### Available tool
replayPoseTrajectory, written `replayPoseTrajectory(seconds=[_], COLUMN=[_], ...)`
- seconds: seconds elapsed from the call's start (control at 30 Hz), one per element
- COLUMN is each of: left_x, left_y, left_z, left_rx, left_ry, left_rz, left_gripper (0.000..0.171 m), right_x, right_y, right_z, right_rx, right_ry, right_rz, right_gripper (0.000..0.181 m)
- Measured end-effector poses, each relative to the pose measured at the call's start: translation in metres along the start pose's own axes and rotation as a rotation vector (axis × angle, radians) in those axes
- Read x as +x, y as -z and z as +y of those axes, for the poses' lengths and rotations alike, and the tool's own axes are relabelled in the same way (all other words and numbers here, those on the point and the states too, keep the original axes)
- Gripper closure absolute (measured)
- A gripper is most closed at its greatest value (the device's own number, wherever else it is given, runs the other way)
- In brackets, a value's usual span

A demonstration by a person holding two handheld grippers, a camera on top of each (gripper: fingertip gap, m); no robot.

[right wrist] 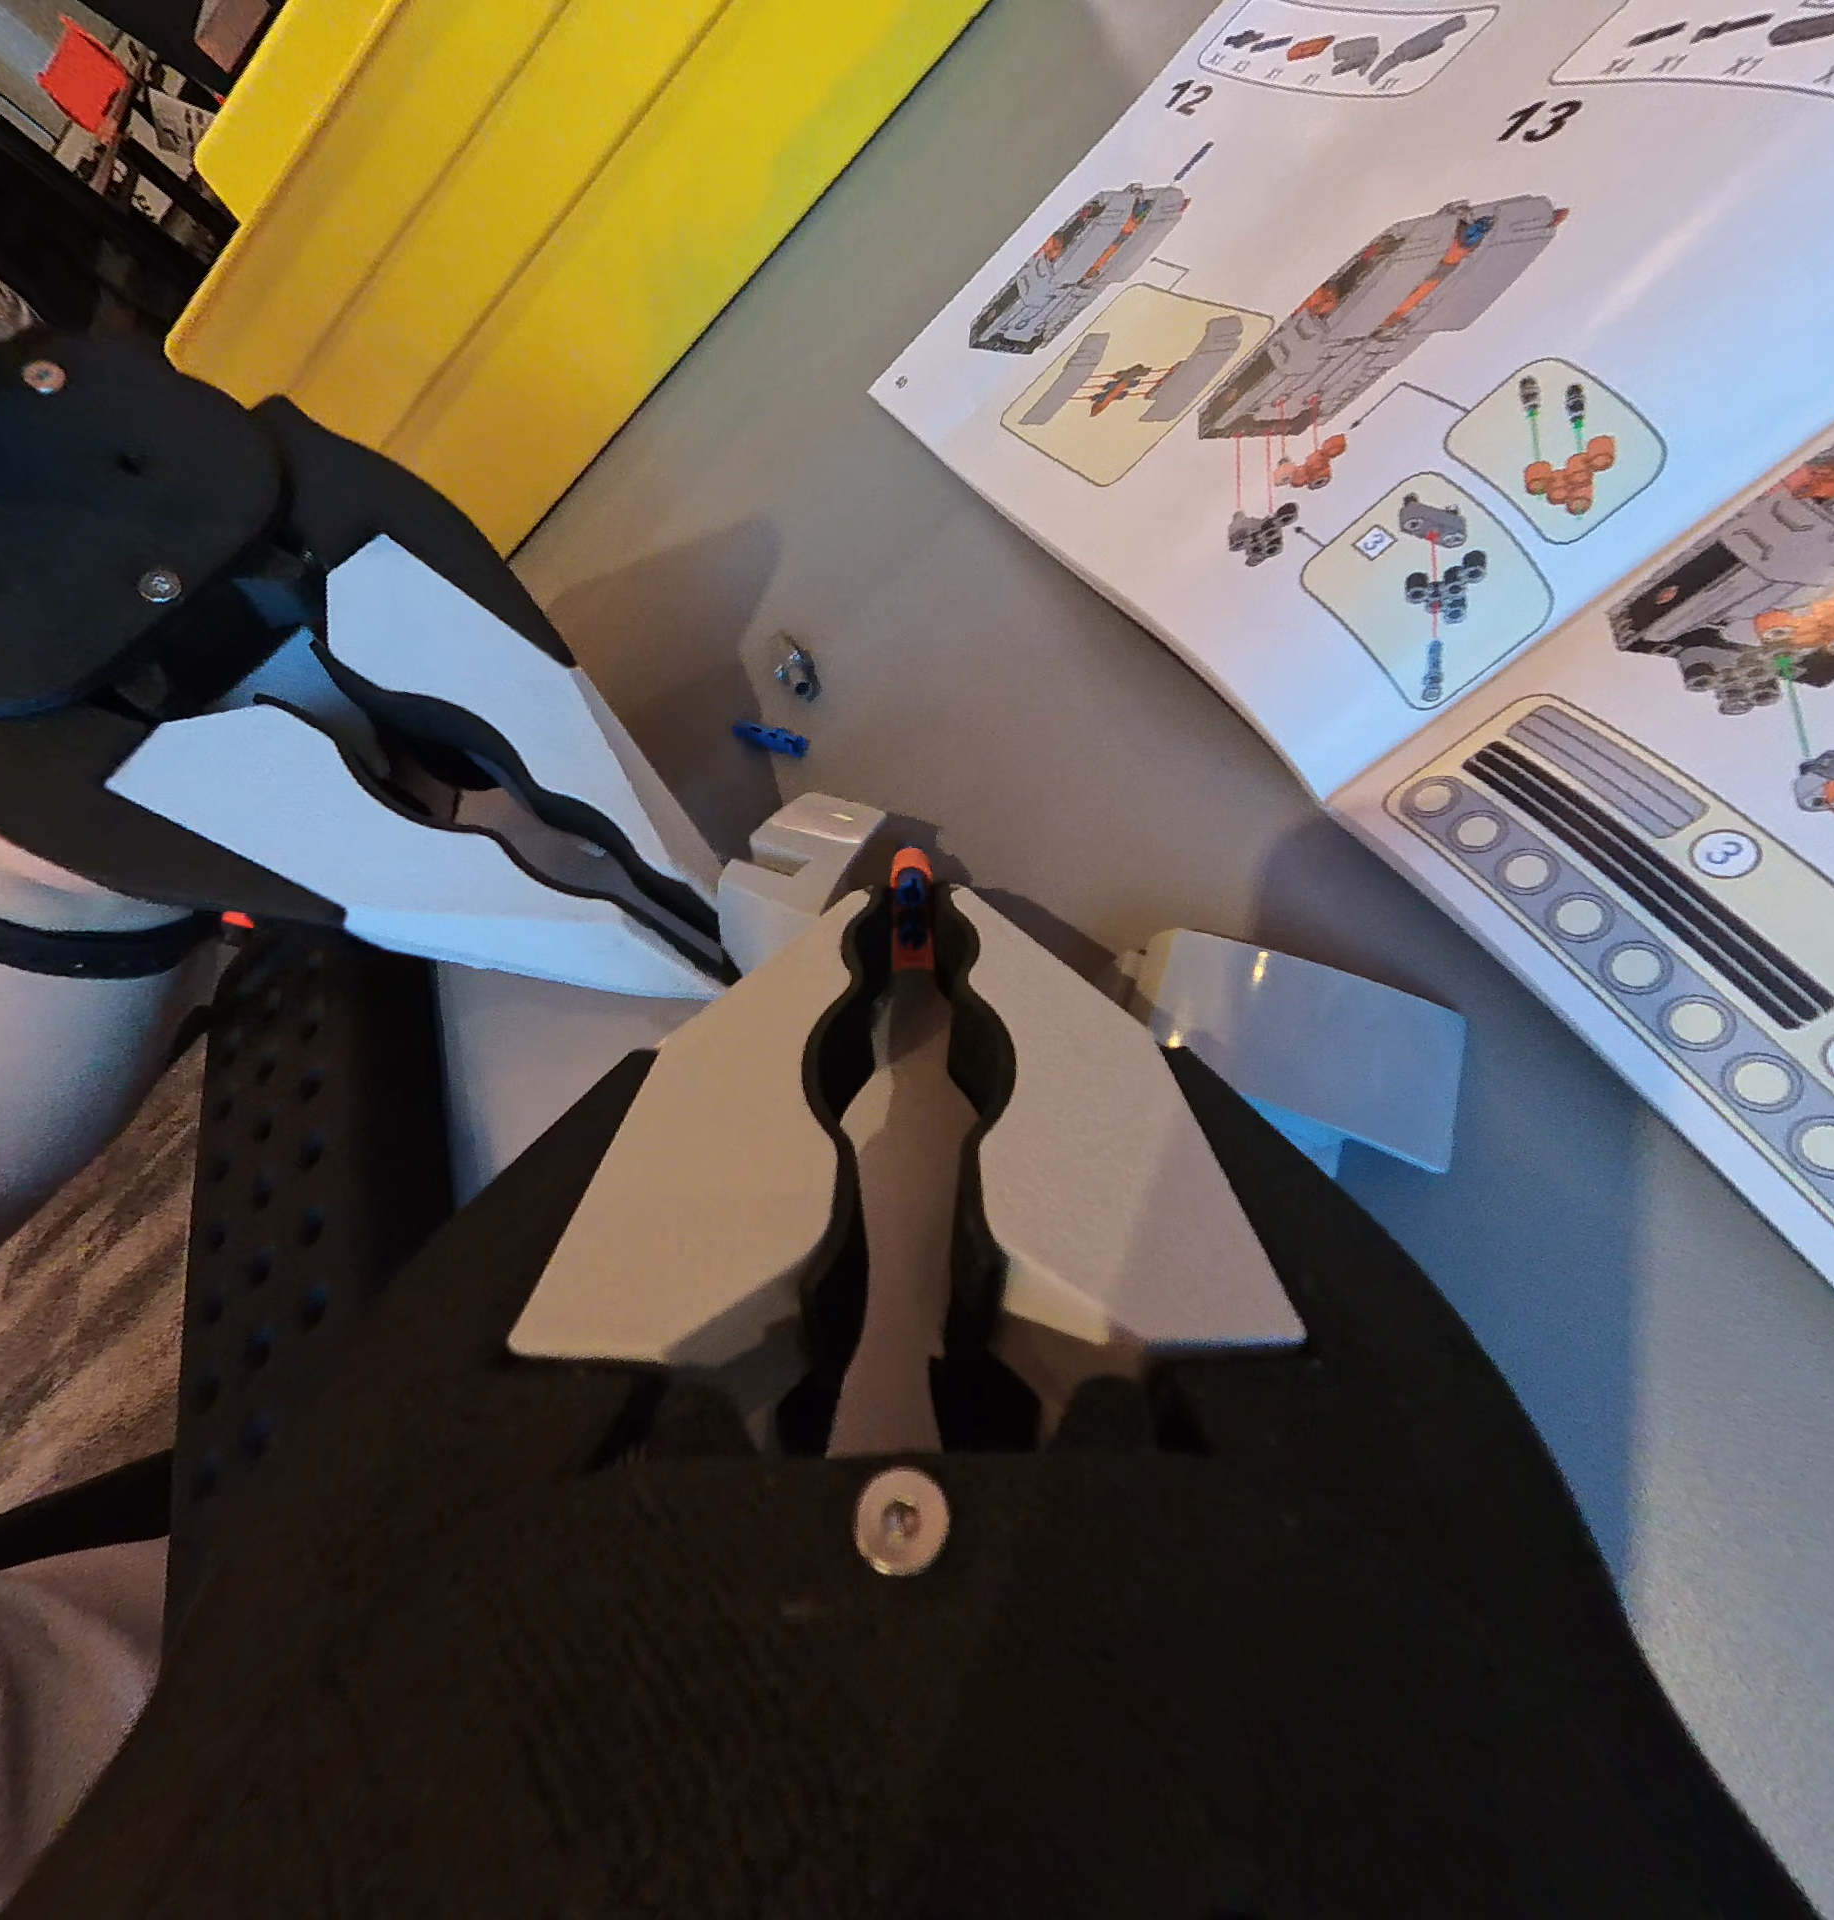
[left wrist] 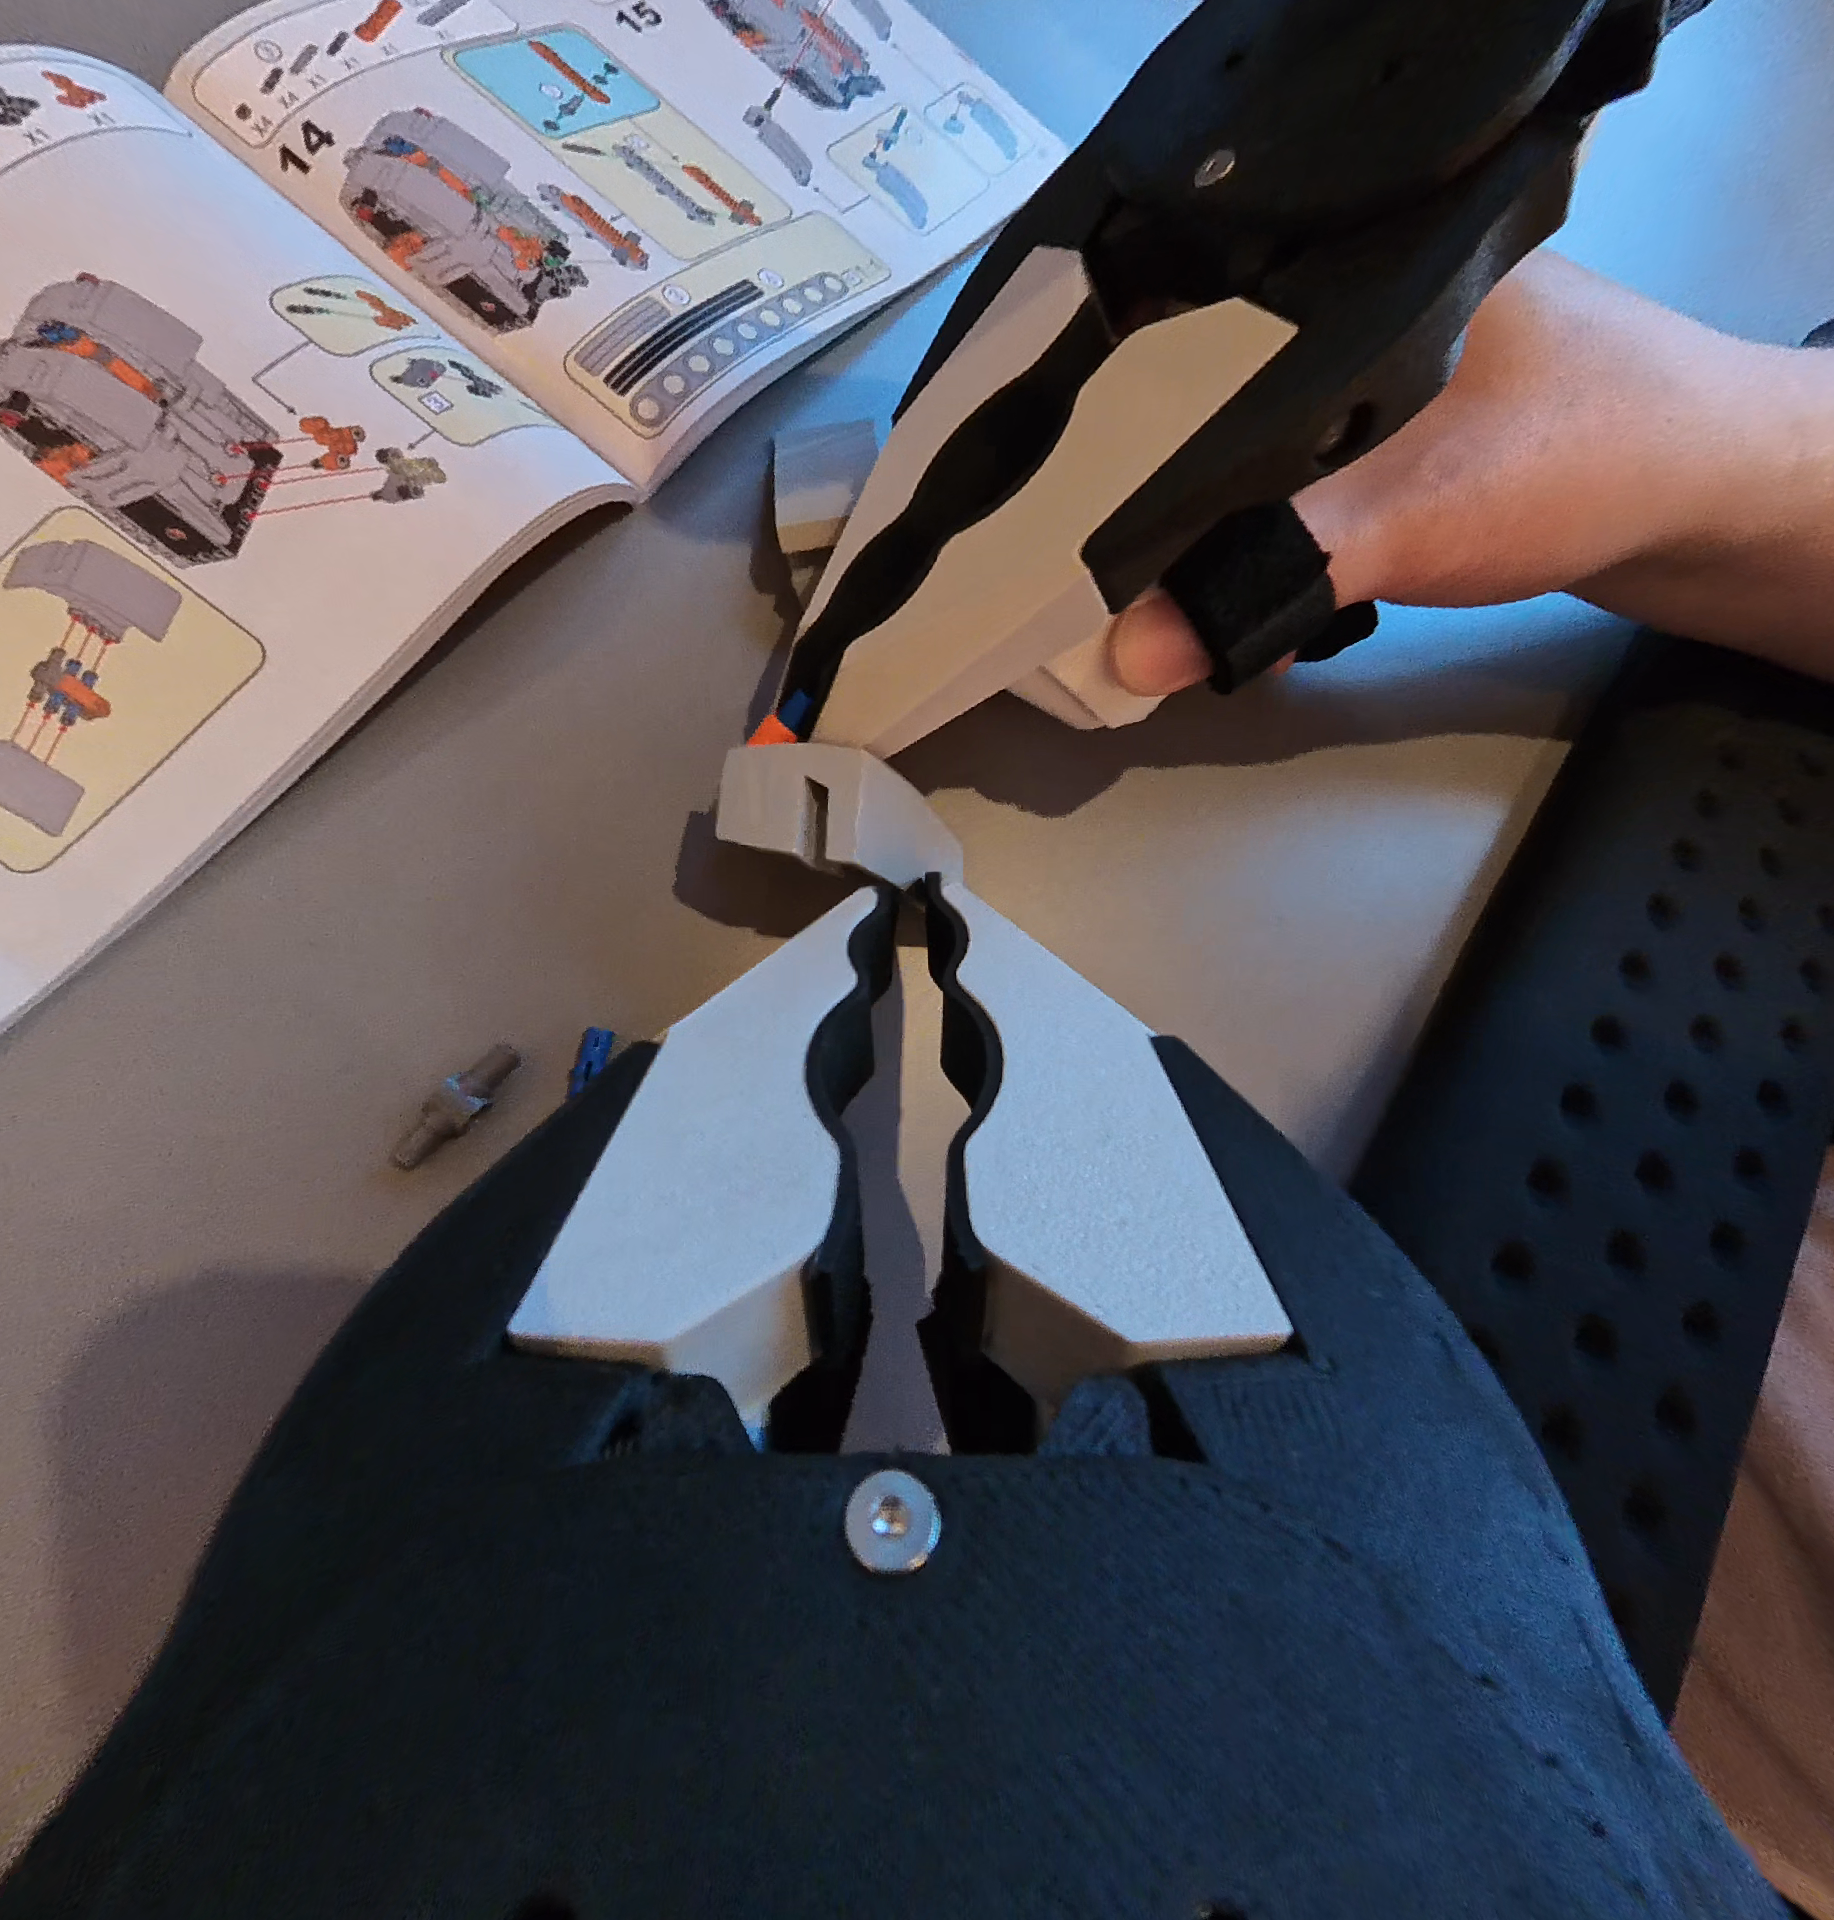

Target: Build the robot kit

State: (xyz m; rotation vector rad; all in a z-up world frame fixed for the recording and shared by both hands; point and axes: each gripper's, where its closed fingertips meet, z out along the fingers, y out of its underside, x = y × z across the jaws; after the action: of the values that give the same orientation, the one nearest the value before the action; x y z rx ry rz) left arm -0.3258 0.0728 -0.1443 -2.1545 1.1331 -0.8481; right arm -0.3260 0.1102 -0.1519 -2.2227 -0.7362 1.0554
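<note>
I count two grippers: my left gripper (left wrist: 908, 894) pinches one grey curved panel (left wrist: 840, 816) at frame centre; my right gripper (right wrist: 911, 904) is clamped on one orange-and-blue pin piece (right wrist: 910, 914). Only the right wrist view shows the yellow bin (right wrist: 539, 208), upper left, and a second grey panel (right wrist: 1308, 1049). One booklet (left wrist: 269, 416) lies on the table (left wrist: 477, 935).

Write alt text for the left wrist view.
The left gripper pinches the edge of a curved grey piece, while the right gripper presses a small orange and blue part onto its top. An open instruction booklet lies on the grey table.
</note>
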Motion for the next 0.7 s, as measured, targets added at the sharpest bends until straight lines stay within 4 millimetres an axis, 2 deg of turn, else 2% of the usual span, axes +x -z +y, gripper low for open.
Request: replayPoseTrajectory(seconds=[0.23, 0.37, 0.53, 0.63, 0.7], left_x=[0.005, 0.001, -0.005, -0.006, -0.014], left_y=[-0.003, -0.002, 0.002, 0.01, 0.023], left_z=[-0.011, -0.019, -0.012, -0.008, -0.003], left_rx=[0.088, 0.159, 0.164, 0.156, 0.12], left_ry=[0.094, 0.151, 0.17, 0.213, 0.241], left_rz=[0.045, 0.043, 0.009, -0.001, -0.093], left_gripper=[0.169, 0.168, 0.171, 0.171, 0.168], right_x=[0.004, -0.002, -0.004, -0.006, -0.006], right_y=[0.002, -0.001, -0.002, -0.003, -0.003], right_z=[-0.002, 0.001, 0.004, 0.004, 0.004], right_rx=[0.015, 0.005, -0.013, -0.015, -0.017], right_ry=[-0.015, -0.015, 0.039, 0.043, 0.052], right_rz=[0.013, -0.003, 0.017, 0.012, 0.016], right_gripper=[0.175, 0.175, 0.175, 0.175, 0.175])
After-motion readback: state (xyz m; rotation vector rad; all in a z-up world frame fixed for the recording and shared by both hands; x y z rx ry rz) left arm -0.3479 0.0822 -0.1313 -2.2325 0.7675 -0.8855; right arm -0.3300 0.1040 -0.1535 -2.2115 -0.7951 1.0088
